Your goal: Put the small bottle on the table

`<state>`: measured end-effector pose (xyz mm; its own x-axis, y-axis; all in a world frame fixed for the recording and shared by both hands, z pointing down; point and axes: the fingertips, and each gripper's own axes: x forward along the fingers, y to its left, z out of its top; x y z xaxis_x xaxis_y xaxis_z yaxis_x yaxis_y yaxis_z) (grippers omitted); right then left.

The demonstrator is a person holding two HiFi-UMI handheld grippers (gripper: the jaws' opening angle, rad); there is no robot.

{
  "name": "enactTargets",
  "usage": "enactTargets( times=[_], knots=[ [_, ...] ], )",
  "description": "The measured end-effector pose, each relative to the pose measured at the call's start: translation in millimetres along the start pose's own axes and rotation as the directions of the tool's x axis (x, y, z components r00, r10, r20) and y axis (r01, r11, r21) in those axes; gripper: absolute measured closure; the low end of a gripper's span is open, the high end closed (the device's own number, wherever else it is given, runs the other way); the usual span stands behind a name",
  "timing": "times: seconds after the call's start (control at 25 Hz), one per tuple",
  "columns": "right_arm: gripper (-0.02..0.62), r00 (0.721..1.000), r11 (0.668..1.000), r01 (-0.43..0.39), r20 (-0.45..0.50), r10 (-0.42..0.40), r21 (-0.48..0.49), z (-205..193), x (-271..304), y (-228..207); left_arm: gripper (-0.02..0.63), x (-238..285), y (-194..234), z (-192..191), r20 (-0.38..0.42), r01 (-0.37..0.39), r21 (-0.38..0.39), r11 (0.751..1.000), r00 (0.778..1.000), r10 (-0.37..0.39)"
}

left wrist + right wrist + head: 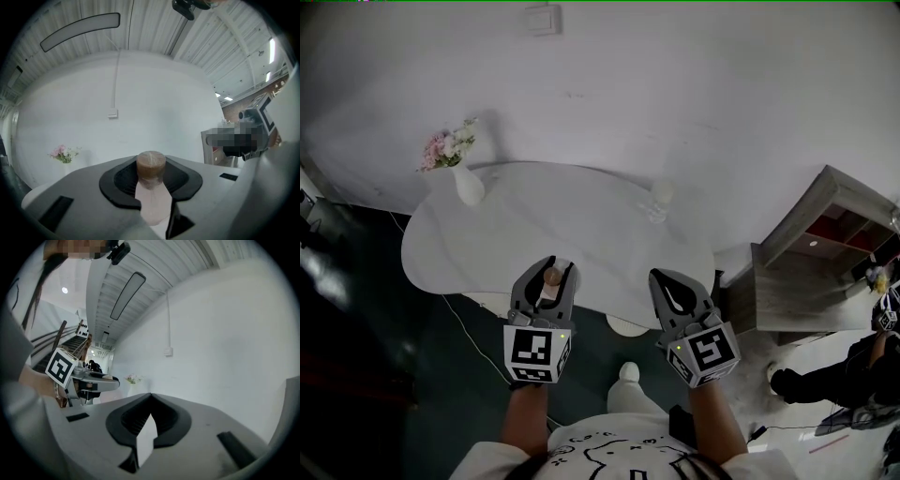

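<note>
**Step in hand.** The small bottle [151, 180] is gripped in the jaws of the left gripper [546, 270]. It lies along them with its brown cap pointing forward, away from the person. In the head view it is seen over the tabletop [581, 225], well short of the vase [469, 186] and off to that vase's right. The jaws of the right gripper [672, 281] are closed with nothing between them, further right of the vase again.

**Recommendation.** The bottle should be brought down over the bare surface to the right of the vase and kept well apart from it. The grip should not be eased until the bottle is borne by the tabletop. As the bottle is held lengthwise, rolling is judged the chief risk if it is laid on its side.

**Containers.**
- Small bottle: capped, with a pale body. Its contents cannot be made out.
- Vase: white, upright, holding pink and white flowers [448, 148].
- Clear glass [657, 200]: well to the right of the vase, at the far edge. It cannot be told whether it holds anything.
</note>
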<state>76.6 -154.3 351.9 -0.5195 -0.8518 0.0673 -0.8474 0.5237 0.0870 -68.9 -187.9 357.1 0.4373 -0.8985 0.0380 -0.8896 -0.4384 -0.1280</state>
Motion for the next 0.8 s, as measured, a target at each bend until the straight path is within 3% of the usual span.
enactTargets(
  times=[0.36,0.8],
  knots=[
    [0.603,0.997,0.997,-0.079,-0.01,0.079,0.008,-6,77,-75,0.482,98,10,-10,-0.045,-0.04,-0.005,0.999,0.998,0.04],
    [0.602,0.995,0.993,-0.094,-0.032,0.097,0.073,-37,132,-145,0.482,191,7,-35,-0.09,-0.032,-0.005,0.999,0.995,0.031]
  ],
)
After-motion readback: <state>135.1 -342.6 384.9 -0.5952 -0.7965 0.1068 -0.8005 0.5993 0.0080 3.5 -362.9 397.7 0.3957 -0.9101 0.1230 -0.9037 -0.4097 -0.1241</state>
